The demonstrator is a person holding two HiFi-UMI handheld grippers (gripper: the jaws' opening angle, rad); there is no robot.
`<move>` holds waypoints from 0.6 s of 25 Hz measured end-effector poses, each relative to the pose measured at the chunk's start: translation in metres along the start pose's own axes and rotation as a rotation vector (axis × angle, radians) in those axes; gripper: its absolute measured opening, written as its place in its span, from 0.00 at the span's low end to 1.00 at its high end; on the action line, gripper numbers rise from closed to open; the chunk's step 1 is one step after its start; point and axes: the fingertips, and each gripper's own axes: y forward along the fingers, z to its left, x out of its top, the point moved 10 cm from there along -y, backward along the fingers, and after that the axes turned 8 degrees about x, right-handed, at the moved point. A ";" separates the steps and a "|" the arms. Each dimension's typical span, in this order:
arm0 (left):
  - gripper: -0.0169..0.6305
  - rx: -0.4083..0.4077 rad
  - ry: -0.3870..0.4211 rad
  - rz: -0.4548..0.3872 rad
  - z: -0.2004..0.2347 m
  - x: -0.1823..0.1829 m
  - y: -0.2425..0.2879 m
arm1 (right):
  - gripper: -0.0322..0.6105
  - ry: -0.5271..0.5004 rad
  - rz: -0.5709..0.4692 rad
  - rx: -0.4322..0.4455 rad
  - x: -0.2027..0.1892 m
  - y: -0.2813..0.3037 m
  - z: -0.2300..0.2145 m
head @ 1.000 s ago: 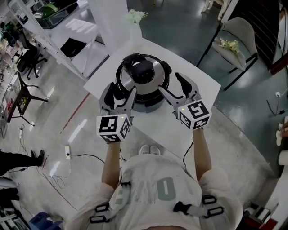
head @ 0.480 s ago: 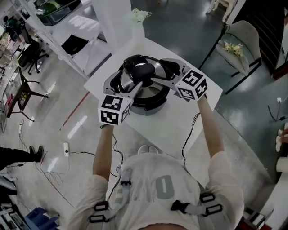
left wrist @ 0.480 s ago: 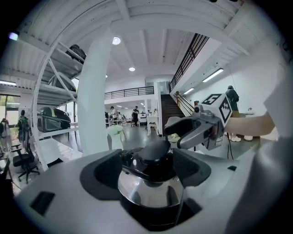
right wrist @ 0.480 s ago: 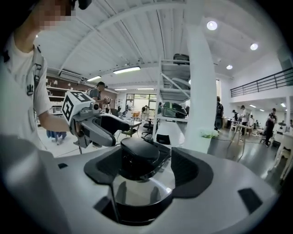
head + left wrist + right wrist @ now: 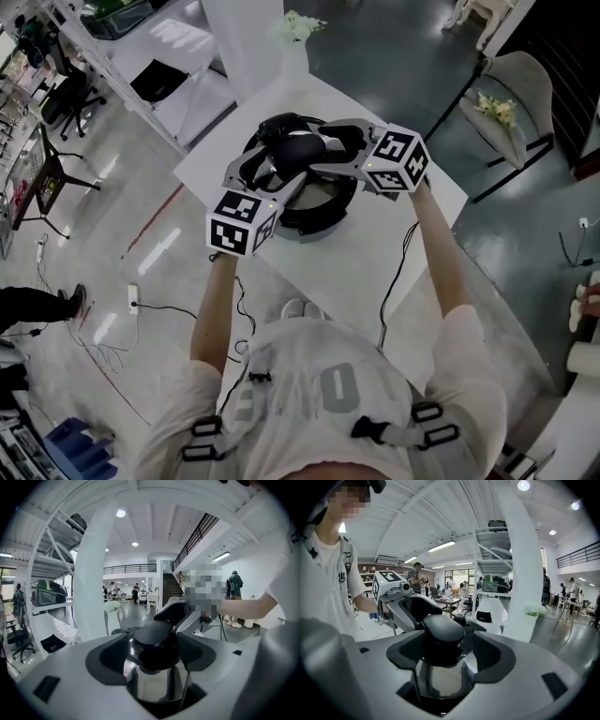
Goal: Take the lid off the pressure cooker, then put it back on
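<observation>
The pressure cooker [image 5: 309, 214] stands on the white table [image 5: 375, 253], its steel lid [image 5: 330, 190] on and topped by a black knob [image 5: 298, 150]. My left gripper [image 5: 281, 166] reaches in from the near left and my right gripper [image 5: 323, 148] from the right; both straddle the knob. In the left gripper view the knob [image 5: 157, 639] sits between the wide jaws of the left gripper [image 5: 157, 656], with the right gripper [image 5: 180, 611] behind it. The right gripper view shows the knob [image 5: 443, 630] inside the right gripper [image 5: 450, 657], gaps beside it. Both grippers are open.
A white column with a flower vase [image 5: 298, 28] stands at the table's far corner. White shelving [image 5: 178, 75] lies to the left, a grey chair [image 5: 520, 94] to the right. A power strip and cables [image 5: 136, 300] lie on the floor at the left.
Both grippers moved from the cooker's near side forward and down over the lid. The right one swung round to point left. Their jaws now enclose the knob.
</observation>
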 end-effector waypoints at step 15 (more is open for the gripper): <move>0.42 -0.034 0.027 0.048 0.002 0.000 0.007 | 0.48 0.002 0.030 0.129 -0.001 0.006 -0.009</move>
